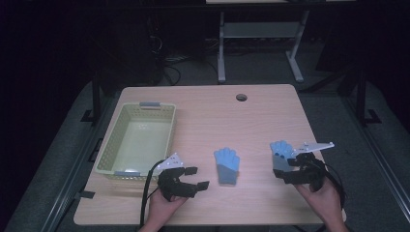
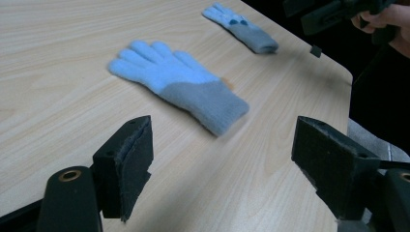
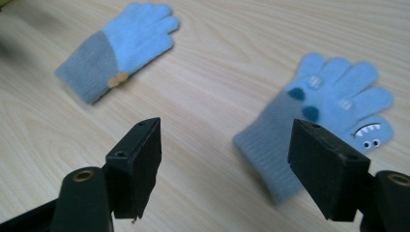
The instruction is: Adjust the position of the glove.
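High view: plain glove (image 1: 226,165) between gaping left gripper (image 1: 197,177) and right gripper (image 1: 289,168), likewise gaping.

My wooden bench (image 1: 212,121) carries a pale green basket (image 1: 112,145) at its left, with a round hole (image 1: 241,97) near the far edge. A white desk frame (image 1: 261,34) stands behind.

Pretty dim room overall, most of the light lands on the light wood table (image 1: 270,116), which has rounded corners and a small round hole (image 1: 241,97) near its far edge. Floor (image 1: 382,159) around it looks like grey carpet. Behind the table there's a white desk frame (image 1: 261,34) with legs and feet, and some cables (image 1: 167,60) lying on the floor to its left. Everything further back just fades into black.
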`<state>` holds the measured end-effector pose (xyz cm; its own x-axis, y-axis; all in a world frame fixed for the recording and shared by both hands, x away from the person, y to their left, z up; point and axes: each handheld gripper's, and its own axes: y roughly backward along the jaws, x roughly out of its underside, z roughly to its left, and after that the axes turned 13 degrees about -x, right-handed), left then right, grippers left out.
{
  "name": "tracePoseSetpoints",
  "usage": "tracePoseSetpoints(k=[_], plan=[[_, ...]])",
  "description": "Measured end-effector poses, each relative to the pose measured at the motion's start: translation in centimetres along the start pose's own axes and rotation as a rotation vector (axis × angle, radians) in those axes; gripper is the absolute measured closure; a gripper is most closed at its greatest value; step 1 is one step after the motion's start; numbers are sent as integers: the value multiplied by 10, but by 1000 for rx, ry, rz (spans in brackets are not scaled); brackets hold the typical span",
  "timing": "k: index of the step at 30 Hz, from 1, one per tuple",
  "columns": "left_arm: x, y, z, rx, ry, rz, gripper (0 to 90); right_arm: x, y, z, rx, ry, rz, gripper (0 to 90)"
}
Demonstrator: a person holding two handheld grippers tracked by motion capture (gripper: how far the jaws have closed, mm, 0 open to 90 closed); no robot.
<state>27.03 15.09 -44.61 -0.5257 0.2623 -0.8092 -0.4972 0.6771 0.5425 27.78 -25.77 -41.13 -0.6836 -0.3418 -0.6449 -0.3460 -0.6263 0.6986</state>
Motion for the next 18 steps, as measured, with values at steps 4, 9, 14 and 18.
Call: tracePoseSetpoints(k=[4, 9, 14, 18], plan=[[0, 1, 0, 2, -2, -2, 223, -8, 1, -2, 7, -4, 15, 256], [-1, 2, 2, 10, 11, -8, 223, -17, 0, -9, 8, -9, 49, 247], [-1, 2, 1, 11, 5, -15, 223, -28, -3, -18, 15, -19, 76, 248], [0, 1, 0, 11, 14, -16, 223, -36, -7, -24, 20, -23, 110, 252]])
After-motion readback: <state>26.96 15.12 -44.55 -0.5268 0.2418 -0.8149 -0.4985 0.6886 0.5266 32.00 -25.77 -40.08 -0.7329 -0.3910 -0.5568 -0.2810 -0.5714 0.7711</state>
